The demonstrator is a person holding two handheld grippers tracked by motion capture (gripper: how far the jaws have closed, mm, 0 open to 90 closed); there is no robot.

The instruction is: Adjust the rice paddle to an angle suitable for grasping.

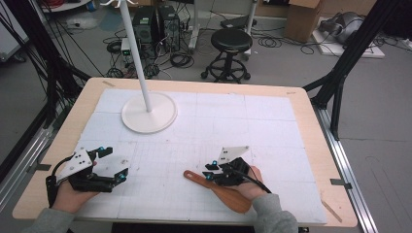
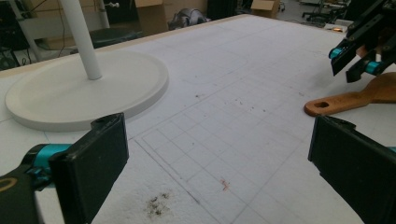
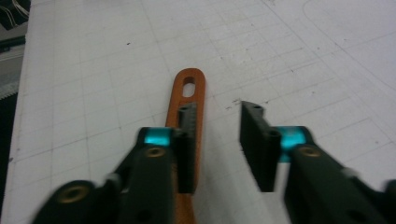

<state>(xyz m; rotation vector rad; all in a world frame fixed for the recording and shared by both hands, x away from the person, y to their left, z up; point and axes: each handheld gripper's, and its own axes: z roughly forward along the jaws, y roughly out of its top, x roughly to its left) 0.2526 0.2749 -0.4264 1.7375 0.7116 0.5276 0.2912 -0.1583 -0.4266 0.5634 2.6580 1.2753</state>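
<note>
The wooden spatula [image 1: 218, 188] lies flat on the white mat [image 1: 204, 126] in the lower middle of the high view, its long axis slanting from the hole-pierced handle tip at centre down to the broad blade at lower right, which disappears under your right hand [image 1: 250, 187]. Your right gripper [image 1: 212, 171] sits directly over the handle and points along it; in the right gripper view the handle [image 3: 187, 100] runs up the middle of the frame from beneath the left-hand jaw, with the hanging hole just beyond the jaw tips. Those jaws stand parted with bare mat between them and nothing clamped (one jaw overlaps the handle's edge in that view, but whether it touches I can't tell). So the handle is off to one side of the gap, not centred; you'd likely need a small sideways shift before closing. Your left gripper [image 1: 112, 162] rests at the lower left of the high view, well apart from the spatula, jaws spread wide on nothing. The white lamp base [image 1: 148, 112] stands upper left of centre, clear of the work.
</note>
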